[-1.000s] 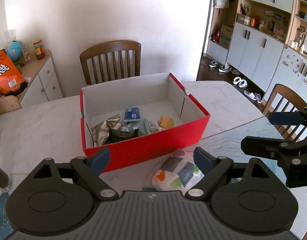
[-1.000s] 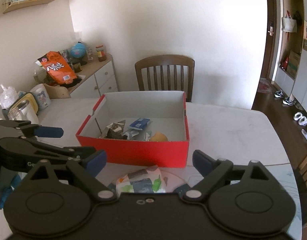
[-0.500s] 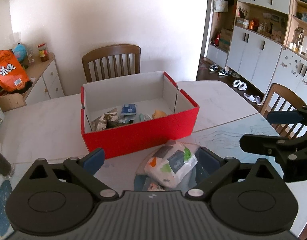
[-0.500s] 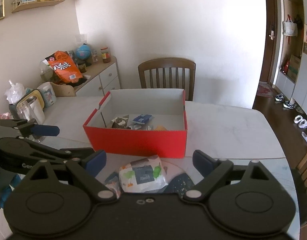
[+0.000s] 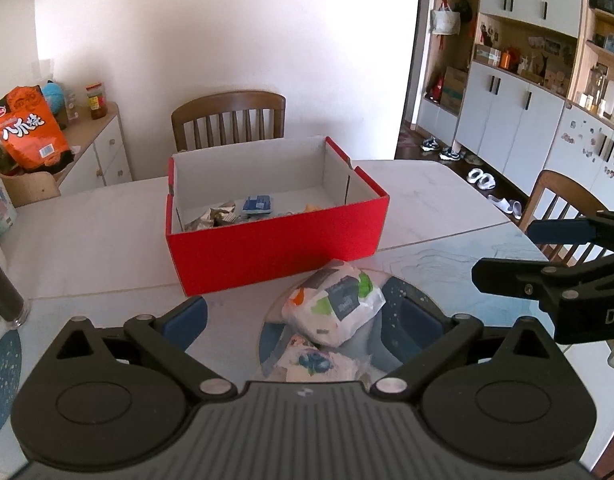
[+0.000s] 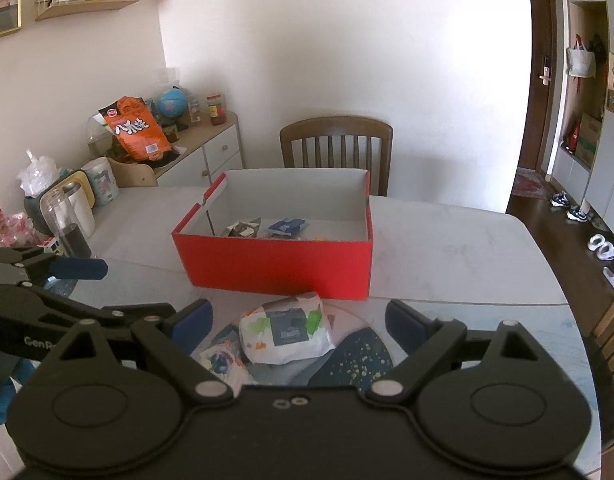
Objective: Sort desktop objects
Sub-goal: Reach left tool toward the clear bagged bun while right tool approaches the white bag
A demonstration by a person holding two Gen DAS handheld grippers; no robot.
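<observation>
Two grippers are seen, each spread wide with nothing gripped. Between the blue pads of the left gripper a white printed packet is framed, lying nearer the right-hand pad than the left-hand one; no pad is seen pressing on it. Just below that packet, closer to the gripper body, a second smaller packet with a blue mark is partly hidden by the tool. Both packets rest on a dark round speckled mat laid on the pale marble table.

Between the pads of the right gripper the same white printed packet is seen, slightly left of the midline, with clear gaps on both sides. The smaller packet lies at its left, near the left-hand pad.

Just beyond the packets, further along both tools' pointing line, an open red box stands on the table, close to the white packet; whether they touch cannot be told. Inside it a crumpled foil wrapper and a blue sachet are seen. Behind the box a wooden chair is placed against the wall. Off to the far left of the tools, an orange snack bag is propped on a sideboard.
</observation>
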